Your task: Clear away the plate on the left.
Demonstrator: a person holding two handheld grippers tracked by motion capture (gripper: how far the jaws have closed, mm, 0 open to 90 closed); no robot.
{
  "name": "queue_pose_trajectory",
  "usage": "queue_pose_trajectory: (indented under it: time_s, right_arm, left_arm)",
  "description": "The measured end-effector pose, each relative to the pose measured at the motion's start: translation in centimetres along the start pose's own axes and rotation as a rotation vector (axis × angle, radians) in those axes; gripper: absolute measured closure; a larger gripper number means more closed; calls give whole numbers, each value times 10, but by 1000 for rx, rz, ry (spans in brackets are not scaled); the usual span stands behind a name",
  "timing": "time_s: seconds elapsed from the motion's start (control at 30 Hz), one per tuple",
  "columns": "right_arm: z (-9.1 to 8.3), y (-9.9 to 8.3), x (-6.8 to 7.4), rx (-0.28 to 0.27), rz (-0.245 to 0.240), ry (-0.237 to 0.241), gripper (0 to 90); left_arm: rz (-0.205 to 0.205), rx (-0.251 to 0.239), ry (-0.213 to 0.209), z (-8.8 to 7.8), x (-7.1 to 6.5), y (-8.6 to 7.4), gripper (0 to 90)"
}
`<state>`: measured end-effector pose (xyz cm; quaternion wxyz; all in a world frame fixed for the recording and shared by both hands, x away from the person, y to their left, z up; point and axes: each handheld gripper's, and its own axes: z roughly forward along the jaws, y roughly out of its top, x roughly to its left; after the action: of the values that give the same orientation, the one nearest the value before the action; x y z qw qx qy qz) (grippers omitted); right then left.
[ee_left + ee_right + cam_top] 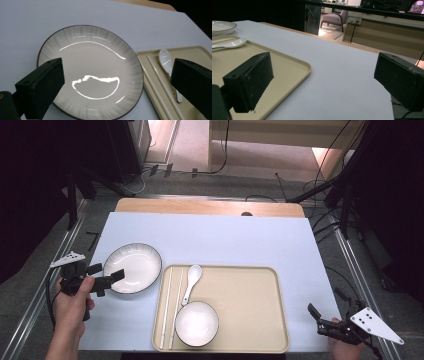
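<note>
Glazed ceramic, the plate [133, 267] lies flat on the pale table cover [225, 237], just left of the beige tray [250, 285] and not touching it as far as the high view tells. Its face is white with fine grey streaks running to a thin dark rim, and bright glare in the left gripper view says the surface is smooth. I judge it stiff, fairly heavy for its width, slippery under hard pads and quick to chip if dropped or knocked on the tray edge. The rim is the only place to take it: one jaw over the lip, one under, at the near-left edge, then a level lift.

Over that edge hovers the left gripper [105, 279], jaws wide apart and holding nothing; the plate shows between them in its own view. On the tray lie a pair of white chopsticks [169, 307], a white spoon [191, 280] and a small white bowl [196, 323]. The right gripper [316, 316] waits well apart at the table's near-right corner, jaws also spread and empty.
</note>
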<state>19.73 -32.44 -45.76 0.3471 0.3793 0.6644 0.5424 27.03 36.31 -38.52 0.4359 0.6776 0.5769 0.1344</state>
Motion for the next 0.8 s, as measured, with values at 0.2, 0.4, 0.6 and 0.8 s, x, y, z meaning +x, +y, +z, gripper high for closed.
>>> queue_pose_trajectory:
  time_s: [0.2,0.4,0.6,0.8]
  right_arm:
    - [0,0,1,1,1,2,24]
    - [-1,0,1,2,3,-1,25]
    - [-1,0,0,0,4,-2,25]
    - [0,0,0,1,1,-3,24]
  left_arm:
    - [-34,63,-5,6,20,2,0]
    - [-72,106,26,12,32,5,61]
    - [-129,114,46,13,50,8,134]
    - [-154,154,63,18,60,7,188]
